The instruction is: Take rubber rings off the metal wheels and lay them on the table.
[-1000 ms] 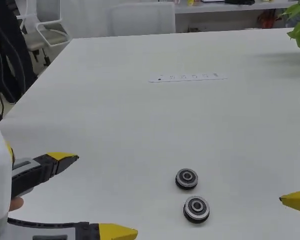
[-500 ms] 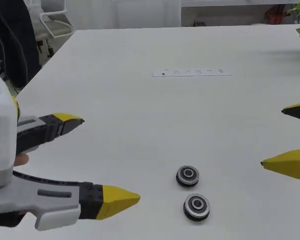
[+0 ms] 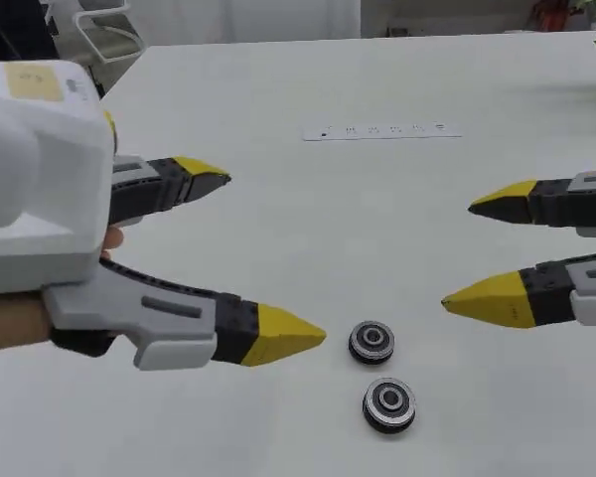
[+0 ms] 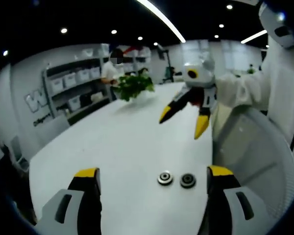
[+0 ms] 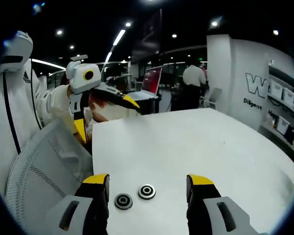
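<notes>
Two small metal wheels with black rubber rings lie flat on the white table [image 3: 278, 89], one [image 3: 372, 341] just beyond the other [image 3: 388, 404]. My left gripper [image 3: 258, 256] hovers open to their left, its near yellow tip close to the farther wheel. Opposite it, my right gripper [image 3: 464, 253] stands open and empty, up and to the right of the wheels. In the left gripper view both wheels [image 4: 164, 177] [image 4: 187, 180] sit between its own jaws [image 4: 153, 172], with the right gripper [image 4: 181, 127] behind. The right gripper view has the wheels [image 5: 147, 191] [image 5: 123, 200] between its jaws [image 5: 147, 179].
A flat white strip with markings [image 3: 380, 130] lies farther back on the table. A green plant [image 4: 132, 85] stands at the far right end. A white mesh chair [image 5: 44, 161] is at the near side, and office chairs [image 3: 99, 30] stand beyond the far left corner.
Both grippers have risen and moved inward over the table toward the wheels. The wheels have not moved; the head camera has shifted slightly.
</notes>
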Demonstrator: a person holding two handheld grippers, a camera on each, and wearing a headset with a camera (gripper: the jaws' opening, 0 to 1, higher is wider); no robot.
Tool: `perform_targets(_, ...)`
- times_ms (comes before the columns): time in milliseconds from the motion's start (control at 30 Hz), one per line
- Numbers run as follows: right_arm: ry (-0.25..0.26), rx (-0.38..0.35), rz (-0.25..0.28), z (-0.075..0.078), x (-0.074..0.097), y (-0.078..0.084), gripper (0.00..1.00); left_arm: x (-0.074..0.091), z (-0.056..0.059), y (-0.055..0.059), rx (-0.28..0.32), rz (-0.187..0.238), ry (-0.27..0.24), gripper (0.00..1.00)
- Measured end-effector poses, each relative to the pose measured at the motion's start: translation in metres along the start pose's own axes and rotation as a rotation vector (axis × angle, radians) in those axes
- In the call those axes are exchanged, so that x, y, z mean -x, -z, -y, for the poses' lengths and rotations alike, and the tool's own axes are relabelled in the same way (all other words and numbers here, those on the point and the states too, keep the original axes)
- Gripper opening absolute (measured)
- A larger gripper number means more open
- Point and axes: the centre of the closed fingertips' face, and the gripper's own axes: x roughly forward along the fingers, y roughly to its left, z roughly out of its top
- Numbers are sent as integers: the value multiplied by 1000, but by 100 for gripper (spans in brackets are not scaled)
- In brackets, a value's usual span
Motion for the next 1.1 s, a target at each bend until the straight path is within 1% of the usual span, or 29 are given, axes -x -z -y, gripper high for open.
perform_targets(33,-3,-1,-3,0,-3,3,63,-6,3,-1,-13,3,15,88)
perform_targets(67,-18,0,-14,-3,-6,8,62,-10,6,-1,-19,3,31,87)
perform_targets(167,-54,-5,-23,-9,-12,19,60,-24,15,-1,-16,10,77,87)
perform_targets(200,-65,-18,-17,-11,-14,21,60,-30,21,1,-16,7,101,87)
perform_targets(267,-81,-20,-12,-14,-16,26,58,-40,28,4,-24,15,120,86)
perform_targets(333,-99,-18,-21,-18,-19,32,56,-49,34,8,-26,22,141,86)
perform_targets(367,-114,-19,-36,-21,-21,39,55,-53,38,11,-15,27,151,85)
perform_targets(400,-123,-24,-45,-23,-22,43,54,-58,43,16,-6,22,172,84)
perform_targets(433,-130,-23,-55,-25,-24,49,54,-62,47,21,-9,22,184,82)
perform_targets(500,-144,-24,-71,-28,-27,56,54,-67,52,26,-16,20,194,79)
perform_targets(567,-172,-23,-125,-33,-29,69,52,-73,57,32,-29,16,208,77)
perform_targets(600,-189,-23,-150,-36,-30,76,50,-75,59,35,-24,19,215,75)
perform_targets(667,-200,-28,-148,-38,-33,80,48,-78,62,39,-12,20,228,74)
perform_targets(733,-218,-28,-162,-43,-35,84,48,-81,65,46,-15,9,237,73)
perform_targets(800,-236,-16,-176,-47,-36,88,47,-84,66,51,-14,4,246,71)
perform_targets(867,-245,-10,-181,-48,-39,92,43,-87,66,56,-3,-2,251,68)
perform_targets(933,-258,-8,-191,-52,-42,96,41,-89,67,60,1,-6,254,64)
perform_targets(1000,-282,-30,-208,-56,-44,101,40,-94,66,68,-3,-24,247,59)
perform_targets(1100,-284,-43,-208,-56,-45,103,38,-97,64,71,15,-23,245,56)
